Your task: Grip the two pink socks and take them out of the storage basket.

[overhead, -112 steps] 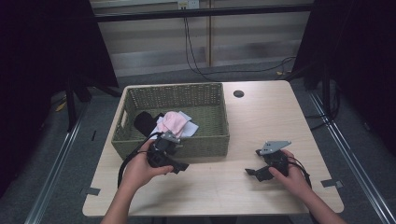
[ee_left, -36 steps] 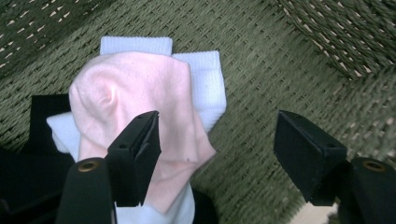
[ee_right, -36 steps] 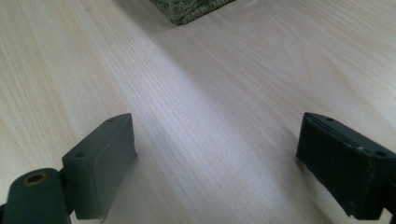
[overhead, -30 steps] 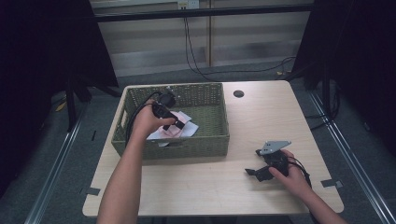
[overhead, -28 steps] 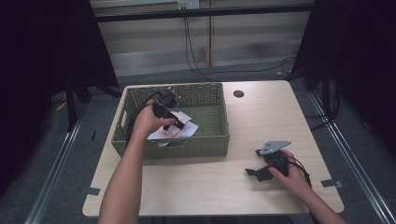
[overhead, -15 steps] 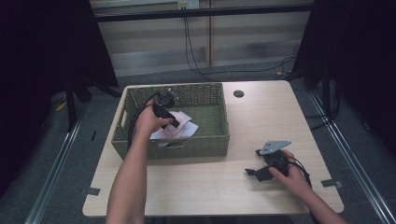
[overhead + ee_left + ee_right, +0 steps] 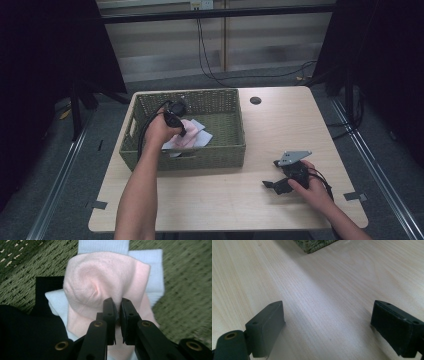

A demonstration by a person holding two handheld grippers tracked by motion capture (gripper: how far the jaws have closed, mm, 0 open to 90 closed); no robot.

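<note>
Two hand-held grippers | left (image 7: 117,305) reaching into basket (image 7: 226,150), pinching pink sock (image 7: 100,290) | right (image 7: 328,322) on table (image 7: 337,285), jaws wide

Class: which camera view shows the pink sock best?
The left gripper view: the pink sock sits close up, its knit clear, pinched by the jaws. In the high view it is a small patch in the basket.

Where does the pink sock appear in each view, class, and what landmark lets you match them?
High view: pink sock inside the green basket, under the left gripper.
Left gripper view: centre, pinched by the jaws.
Right gripper view: not in it.
Shared landmark: the basket's weave.
</note>
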